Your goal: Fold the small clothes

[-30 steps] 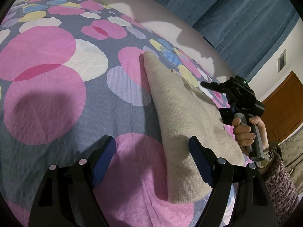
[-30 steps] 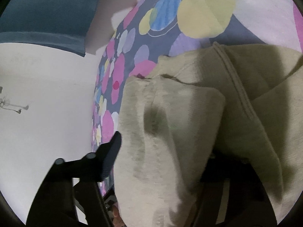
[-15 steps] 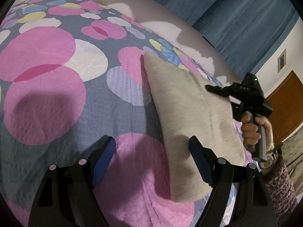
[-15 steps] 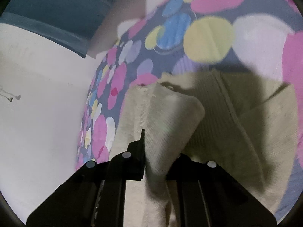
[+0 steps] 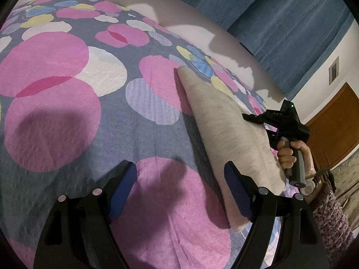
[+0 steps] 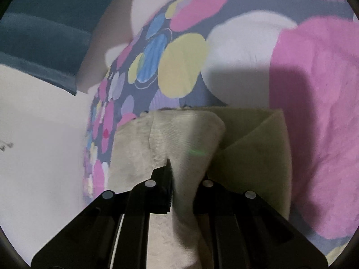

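Beige knit garment [image 5: 226, 132] lies on the bedspread [image 5: 67, 121], which is grey-blue with pink, white, yellow and blue circles. In the left wrist view the garment runs as a long folded strip from the far pink circle toward the near right, its near end just beside the right-hand blue pad [image 5: 237, 192] of the left gripper [image 5: 180, 189].

Left gripper: jaws spread wide, nothing between the pads. It hangs over a large pink circle; whether it touches the bedspread cannot be told. Its shadow falls on the fabric below it.

Right gripper [image 6: 186, 174]: jaws drawn close, clamped on a bunched fold of the garment [image 6: 186, 139]. In the right wrist view the pinched cloth rises between the two black fingers [image 6: 161, 179]. More of the garment spreads to both sides, with a flat folded panel on the right showing a diagonal crease. That view is slightly blurred.

In the left wrist view the right gripper [image 5: 253, 117] is seen from the side at the garment's far right edge, held by the person's hand [image 5: 291, 157] on a grey handle. A patterned sleeve [image 5: 329, 224] covers the wrist.

Background: blue curtain [image 5: 280, 18], white wall [image 5: 332, 49], brown wooden door [image 5: 336, 123].
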